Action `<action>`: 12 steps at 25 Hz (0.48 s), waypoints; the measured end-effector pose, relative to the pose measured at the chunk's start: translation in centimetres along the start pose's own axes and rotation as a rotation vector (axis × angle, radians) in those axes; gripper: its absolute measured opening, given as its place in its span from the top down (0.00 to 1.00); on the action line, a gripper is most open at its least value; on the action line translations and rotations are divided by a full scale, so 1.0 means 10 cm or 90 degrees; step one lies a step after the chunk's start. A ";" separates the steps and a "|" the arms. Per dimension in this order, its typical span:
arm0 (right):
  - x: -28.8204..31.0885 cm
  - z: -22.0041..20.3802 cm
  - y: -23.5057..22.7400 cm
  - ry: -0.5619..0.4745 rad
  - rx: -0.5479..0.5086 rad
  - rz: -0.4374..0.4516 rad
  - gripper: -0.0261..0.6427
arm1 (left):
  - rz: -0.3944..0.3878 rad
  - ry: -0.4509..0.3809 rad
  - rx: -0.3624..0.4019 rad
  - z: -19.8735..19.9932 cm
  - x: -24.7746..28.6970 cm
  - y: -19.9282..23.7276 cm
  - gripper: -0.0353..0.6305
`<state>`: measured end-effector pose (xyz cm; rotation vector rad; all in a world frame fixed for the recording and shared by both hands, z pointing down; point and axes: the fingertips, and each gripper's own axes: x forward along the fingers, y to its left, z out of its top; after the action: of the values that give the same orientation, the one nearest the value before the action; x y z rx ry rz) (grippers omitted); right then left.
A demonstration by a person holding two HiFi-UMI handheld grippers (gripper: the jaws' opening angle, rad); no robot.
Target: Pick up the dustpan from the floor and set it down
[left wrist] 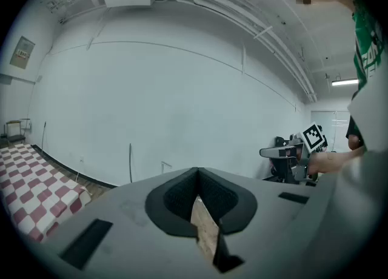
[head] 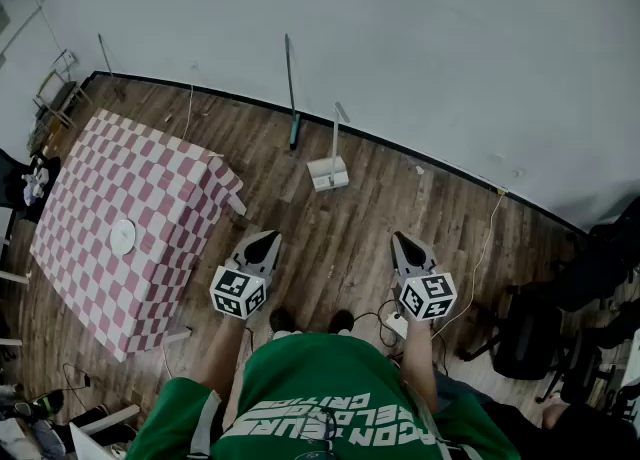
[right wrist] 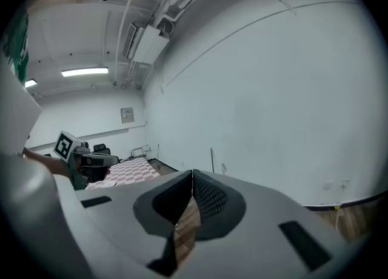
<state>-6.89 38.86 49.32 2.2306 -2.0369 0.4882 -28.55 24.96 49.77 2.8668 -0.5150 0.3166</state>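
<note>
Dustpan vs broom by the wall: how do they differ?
The dustpan is white; the broom is dark with a green head. The broom's handle is much longer than the dustpan's. The dustpan sits farther out from the wall than the broom. Both stand handle-up on the wood floor, untouched.

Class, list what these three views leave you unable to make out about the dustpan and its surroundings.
- dustpan: head view, too small to show any dirt inside; in the gripper views, the left gripper and right gripper bodies hide its pan.
- white disc on the checked table: head view, too small to identify.
- dark chair: head view, too dark for detail.
</note>
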 end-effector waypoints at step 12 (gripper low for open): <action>0.00 0.09 -0.58 -0.010 0.003 0.004 0.94 | 0.015 -0.006 0.007 0.09 0.43 -0.24 0.94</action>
<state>-1.08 39.29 49.30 2.2389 -2.0525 0.4791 -23.61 25.62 49.52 2.8755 -0.5510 0.3108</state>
